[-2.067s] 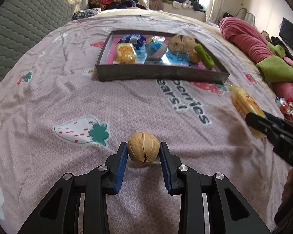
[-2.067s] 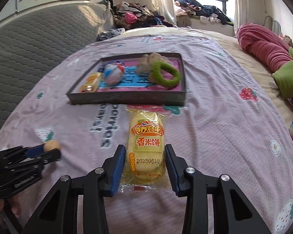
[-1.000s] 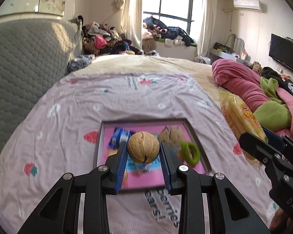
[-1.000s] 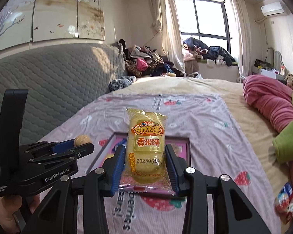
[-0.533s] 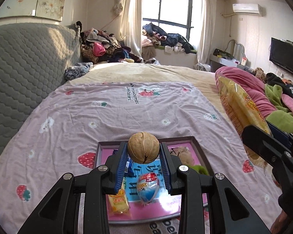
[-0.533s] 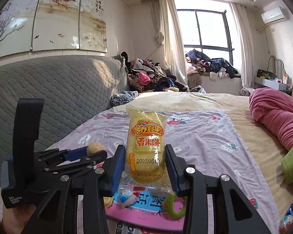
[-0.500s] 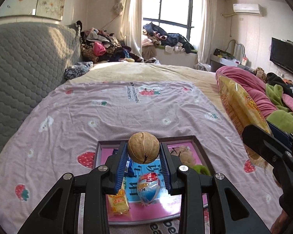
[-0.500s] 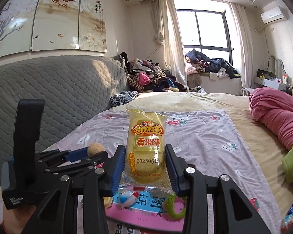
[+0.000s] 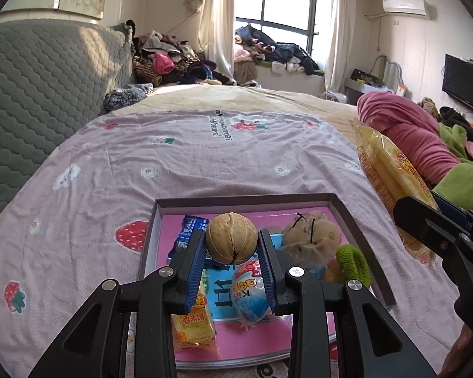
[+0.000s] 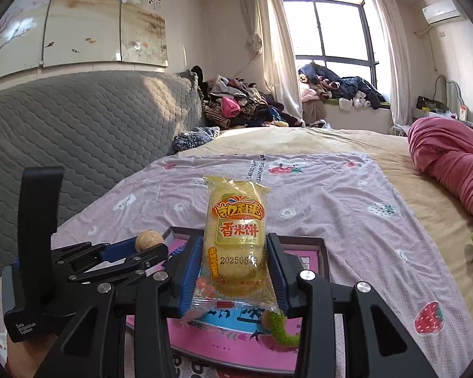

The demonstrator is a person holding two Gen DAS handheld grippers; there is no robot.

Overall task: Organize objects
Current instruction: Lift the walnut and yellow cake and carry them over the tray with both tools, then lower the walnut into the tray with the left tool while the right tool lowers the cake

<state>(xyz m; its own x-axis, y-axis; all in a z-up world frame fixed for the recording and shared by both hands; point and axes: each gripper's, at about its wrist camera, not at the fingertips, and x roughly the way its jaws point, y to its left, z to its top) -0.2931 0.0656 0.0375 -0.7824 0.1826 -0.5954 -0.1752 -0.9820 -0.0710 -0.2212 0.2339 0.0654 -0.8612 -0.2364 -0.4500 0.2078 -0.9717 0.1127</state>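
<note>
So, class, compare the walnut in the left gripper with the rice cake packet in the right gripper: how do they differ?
Shape: the walnut is round, while the rice cake packet is long and flat.
Surface: the walnut shows a bare tan shell with a dark crack; the packet is glossy yellow wrapper with printed characters.
Grip: the left gripper pinches the walnut at its sides; the packet sticks out well beyond the right gripper.
Both are held above the tray.

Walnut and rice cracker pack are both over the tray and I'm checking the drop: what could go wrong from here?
The round walnut, held in the left tool, may bounce or roll once released. The tray is already crowded, so the rice cracker pack in the right tool could land on the green ring.
</note>
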